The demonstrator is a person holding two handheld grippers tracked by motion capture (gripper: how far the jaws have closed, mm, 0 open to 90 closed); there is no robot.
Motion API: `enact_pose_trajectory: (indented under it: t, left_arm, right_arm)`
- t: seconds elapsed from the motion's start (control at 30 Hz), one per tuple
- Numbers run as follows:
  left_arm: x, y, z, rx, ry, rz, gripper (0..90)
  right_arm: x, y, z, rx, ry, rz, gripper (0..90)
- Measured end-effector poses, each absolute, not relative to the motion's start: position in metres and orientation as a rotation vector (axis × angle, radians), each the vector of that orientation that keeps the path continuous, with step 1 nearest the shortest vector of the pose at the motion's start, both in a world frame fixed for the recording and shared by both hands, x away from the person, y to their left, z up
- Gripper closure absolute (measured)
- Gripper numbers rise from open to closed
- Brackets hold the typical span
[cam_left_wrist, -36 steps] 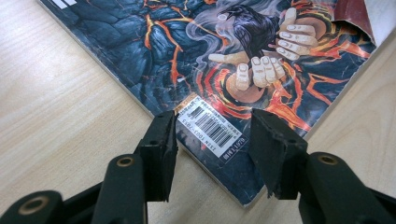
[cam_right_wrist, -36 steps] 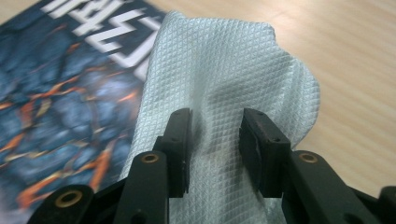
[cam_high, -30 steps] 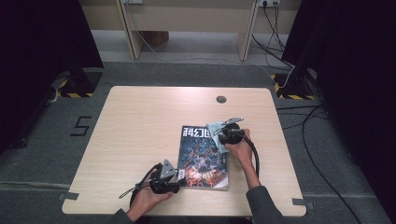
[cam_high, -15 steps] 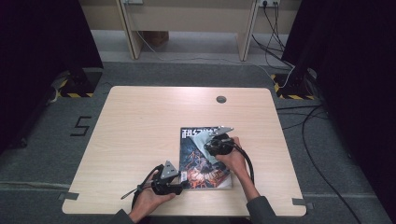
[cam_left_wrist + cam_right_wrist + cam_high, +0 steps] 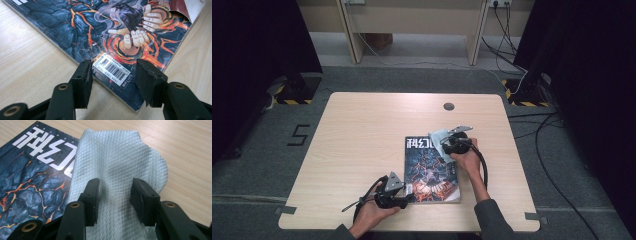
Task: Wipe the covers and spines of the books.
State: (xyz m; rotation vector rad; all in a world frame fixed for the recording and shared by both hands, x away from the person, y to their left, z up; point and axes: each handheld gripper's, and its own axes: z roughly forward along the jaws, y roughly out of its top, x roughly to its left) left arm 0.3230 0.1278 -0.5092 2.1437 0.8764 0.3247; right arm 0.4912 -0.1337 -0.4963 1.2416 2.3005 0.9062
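Evenly lit from overhead, soft shadows, no glare on the table (image 5: 362, 130). Dark at both sides. Pretty sharp up close, slightly soft up high.

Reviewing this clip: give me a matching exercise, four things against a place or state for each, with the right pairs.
Things:
1. magazine
2. cloth
3. left gripper
4. right gripper

Places or states:
A. pale and quilted, draped over the magazine's far corner and onto the table
B. jaws astride the barcode corner
C. lies flat, dark cover veined with orange
D. jaws either side of a ridge of cloth, just been opening

Pairs: 1-C, 2-A, 3-B, 4-D
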Motion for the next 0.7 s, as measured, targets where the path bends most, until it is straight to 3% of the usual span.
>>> enact_pose_trajectory:
  t: [0.43,0.7]
  left_arm:
    - [0.324,0.128,-0.51,2.138,0.882,0.317,45.7]
    - [0.325,0.129,-0.51,2.134,0.886,0.312,44.2]
  right_arm:
    - [0.48,-0.102,-0.497,1.131,2.405,0.944,56.4]
    - [0.483,-0.105,-0.496,1.168,2.368,0.91,56.1]
